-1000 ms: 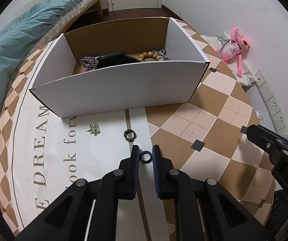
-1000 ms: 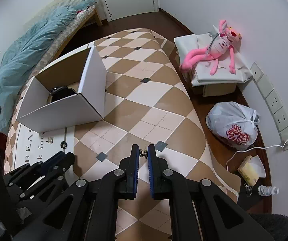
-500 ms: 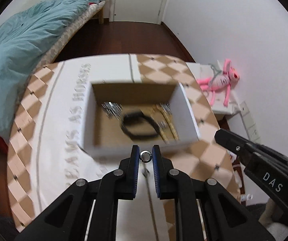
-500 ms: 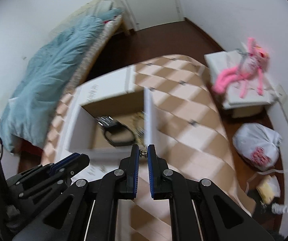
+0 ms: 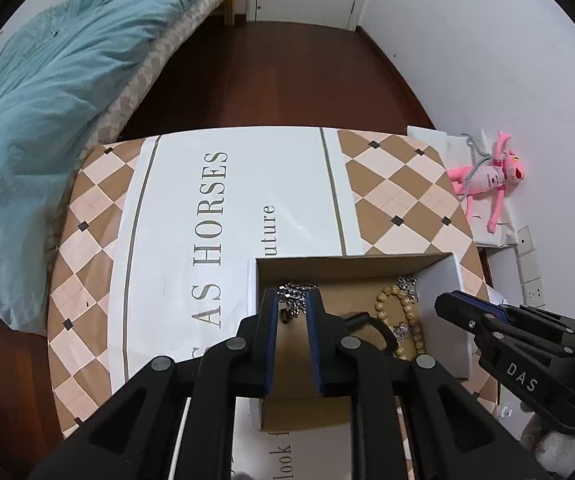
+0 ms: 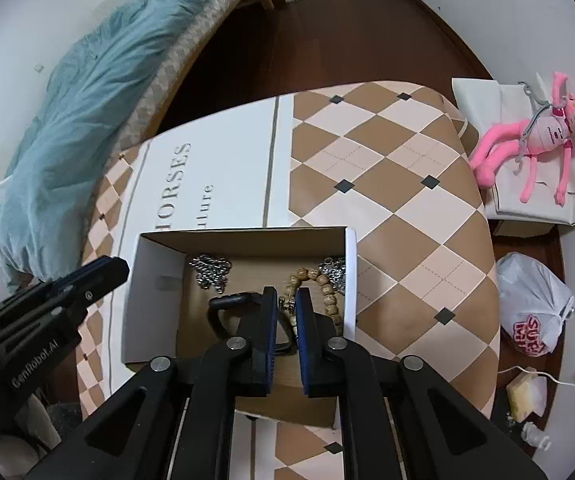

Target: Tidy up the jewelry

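Note:
A white cardboard box [image 5: 443, 320] [image 6: 155, 288] with a brown inside stands on the checked tablecloth [image 5: 399, 200]. In it lie a silver chain [image 6: 209, 272], a black watch strap [image 6: 227, 312] and a wooden bead bracelet [image 5: 403, 312] [image 6: 327, 292]. My left gripper [image 5: 292, 300] hangs over the box's left part with its jaws opening. A small ring [image 5: 285, 315] sits loose in the gap, the pads off it. My right gripper [image 6: 286, 296] hangs over the box's right part, jaws also opening. A tiny metal piece [image 6: 285, 304] shows between its fingers, not pinched.
A bed with a teal blanket [image 5: 47, 120] lies to the left beyond the table. On the right, a pink plush toy [image 6: 539, 136] rests on a white box. A white plastic bag [image 6: 531, 308] lies on the dark wood floor below wall sockets.
Both grippers have risen from the near part of the table and moved forward over the box. Their jaws, shut on a ring and a small piece before, now stand apart.

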